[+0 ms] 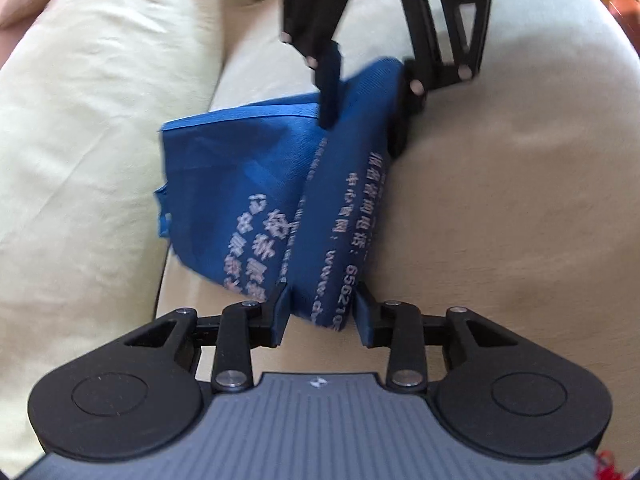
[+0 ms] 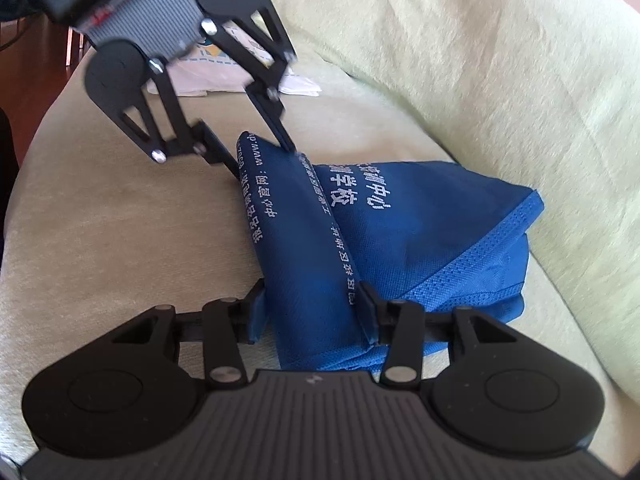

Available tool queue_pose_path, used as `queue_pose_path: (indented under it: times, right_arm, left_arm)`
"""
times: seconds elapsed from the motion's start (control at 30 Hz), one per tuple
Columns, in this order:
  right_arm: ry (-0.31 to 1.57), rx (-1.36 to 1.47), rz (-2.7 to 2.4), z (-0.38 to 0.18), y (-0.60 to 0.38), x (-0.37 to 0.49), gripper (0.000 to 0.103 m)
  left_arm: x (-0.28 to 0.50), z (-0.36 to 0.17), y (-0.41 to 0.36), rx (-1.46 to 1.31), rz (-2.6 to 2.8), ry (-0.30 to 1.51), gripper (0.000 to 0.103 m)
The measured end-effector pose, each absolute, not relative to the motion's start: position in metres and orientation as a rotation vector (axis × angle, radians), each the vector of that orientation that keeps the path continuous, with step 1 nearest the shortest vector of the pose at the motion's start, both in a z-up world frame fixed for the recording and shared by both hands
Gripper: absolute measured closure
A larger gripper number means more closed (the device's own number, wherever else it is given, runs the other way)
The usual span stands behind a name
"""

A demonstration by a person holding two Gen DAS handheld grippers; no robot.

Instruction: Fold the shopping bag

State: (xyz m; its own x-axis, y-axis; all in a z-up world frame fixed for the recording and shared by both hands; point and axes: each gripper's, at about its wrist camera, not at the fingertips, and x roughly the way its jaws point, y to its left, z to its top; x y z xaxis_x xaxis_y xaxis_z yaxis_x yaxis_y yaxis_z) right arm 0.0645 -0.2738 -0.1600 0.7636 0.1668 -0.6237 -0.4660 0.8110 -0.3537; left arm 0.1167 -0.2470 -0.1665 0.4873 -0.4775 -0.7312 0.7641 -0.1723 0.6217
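Your blue woven shopping bag (image 1: 248, 184) lies on the beige sofa seat (image 1: 500, 220), its raised fold ridge running lengthwise between your left tongs (image 1: 322, 312) and right tongs (image 2: 314, 312), each part-open astride one end.

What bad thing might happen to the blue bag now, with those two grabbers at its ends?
1. The left gripper has its pads beside the blue bag but seems barely pressing, so that end of the folded strip might slip and spring open.
2. The right gripper straddles the other end; a pull from there alone may twist the fold.
3. The bag lies on a soft sofa cushion that gives, so creases may not stay sharp.
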Motion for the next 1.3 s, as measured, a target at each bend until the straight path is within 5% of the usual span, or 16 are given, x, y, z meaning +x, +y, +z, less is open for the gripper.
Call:
queue_pose_path:
  times: [0.23,0.7,1.3]
  right_arm:
    - [0.664,-0.273,0.325,-0.143,-0.288,0.072,0.068]
    - [1.107,0.299,0.559,-0.126,-0.313,0.042,0.07]
    - [1.276,0.728,0.479,-0.174,-0.361,0.085,0.079]
  left_arm:
    - [0.136,-0.145,-0.245,1.093,-1.165,0.507,0.074]
    - [0.069,-0.132,-0.212,0.903,-1.309,0.764,0.074]
    - [0.032,-0.102,-0.235,0.939,-1.218,0.529,0.077]
